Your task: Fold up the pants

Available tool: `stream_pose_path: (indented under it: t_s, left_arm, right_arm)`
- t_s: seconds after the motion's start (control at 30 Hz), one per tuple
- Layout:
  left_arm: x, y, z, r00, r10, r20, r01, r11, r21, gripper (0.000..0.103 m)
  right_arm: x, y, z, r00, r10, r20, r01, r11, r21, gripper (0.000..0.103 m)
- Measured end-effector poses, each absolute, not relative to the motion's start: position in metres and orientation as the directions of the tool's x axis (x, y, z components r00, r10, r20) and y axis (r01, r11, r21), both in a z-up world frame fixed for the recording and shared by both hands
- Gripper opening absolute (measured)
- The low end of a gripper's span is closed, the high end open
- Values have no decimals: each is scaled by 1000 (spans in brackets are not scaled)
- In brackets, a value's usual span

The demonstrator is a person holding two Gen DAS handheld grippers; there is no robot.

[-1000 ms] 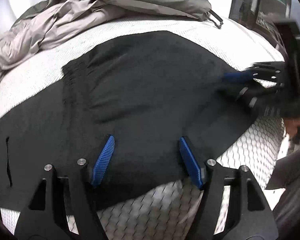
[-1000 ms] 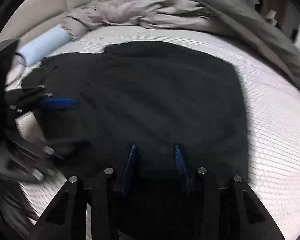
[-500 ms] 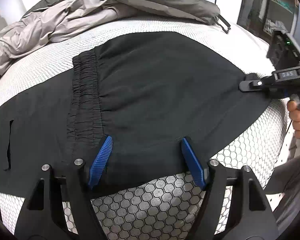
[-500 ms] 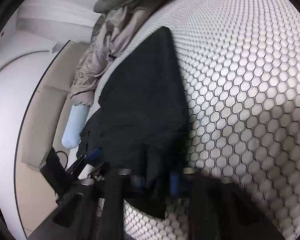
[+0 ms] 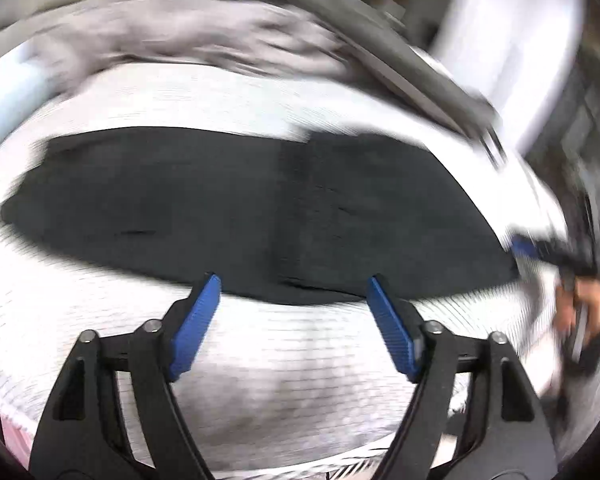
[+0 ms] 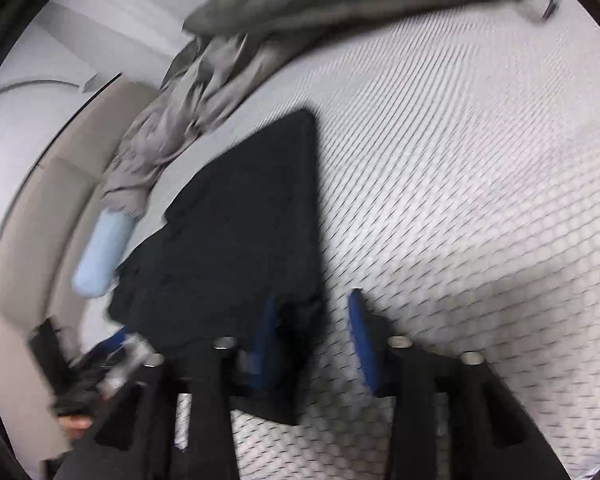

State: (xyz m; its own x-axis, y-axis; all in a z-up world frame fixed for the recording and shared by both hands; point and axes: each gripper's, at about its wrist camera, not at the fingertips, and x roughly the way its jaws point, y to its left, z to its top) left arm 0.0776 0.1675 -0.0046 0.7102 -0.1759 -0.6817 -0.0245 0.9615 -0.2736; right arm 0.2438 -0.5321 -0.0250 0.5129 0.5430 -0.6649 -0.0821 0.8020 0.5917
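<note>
The black pants [image 5: 260,208] lie flat and folded over on the white honeycomb mattress [image 5: 300,392]. My left gripper [image 5: 293,280] hovers at their near edge, open and still opening, with nothing between its fingers. In the right wrist view the pants [image 6: 252,220] stretch away to the upper left. My right gripper [image 6: 311,298] stands at their near corner with its jaws opening. The cloth's edge lies loose between the blue pads, close to the left one. The right gripper [image 5: 528,246] also shows at the pants' right end, held by a hand [image 5: 580,308].
A crumpled pale grey garment [image 5: 172,32] and a darker grey jacket [image 5: 400,68] lie at the far side of the mattress [image 6: 460,200]. A light blue bolster [image 6: 102,256] rests by the beige headboard [image 6: 40,220]. Bare mattress lies to the right of the pants.
The left gripper drew back off the pants to their near edge and widened. The right gripper, pinched on the corner half a second ago, has parted its jaws and let the cloth go.
</note>
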Motion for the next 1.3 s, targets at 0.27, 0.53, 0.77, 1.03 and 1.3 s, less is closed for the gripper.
stream_pose_path:
  t_s: [0.27,0.53,0.77,1.03,1.3]
  left_arm:
    - [94,334,-63,679,-53,-732,-457,750,-478,76]
    - [122,368,-65,738,-63,-672,-493,630,-600,11]
    - [111,279,36,841,55,-539,-329,842,-427,7]
    - [121,59,128,888,-205,-412,120,967,-224,7]
    - [170,-127,-13,482,-486,-729,472,845,-251,63]
  right_arm:
    - [234,-530,-18,554,537,-636,-134,812,568,57]
    - [236,-501,-20,538,549,-640,-197,820,538,61]
    - [229,-499,-8,566,554,-611,-237,819,523,61]
    - [215,-521,2,613,540,-577,-225,819,528,61]
    - [217,-562,-9,643,479,-598,-96,825,558,62]
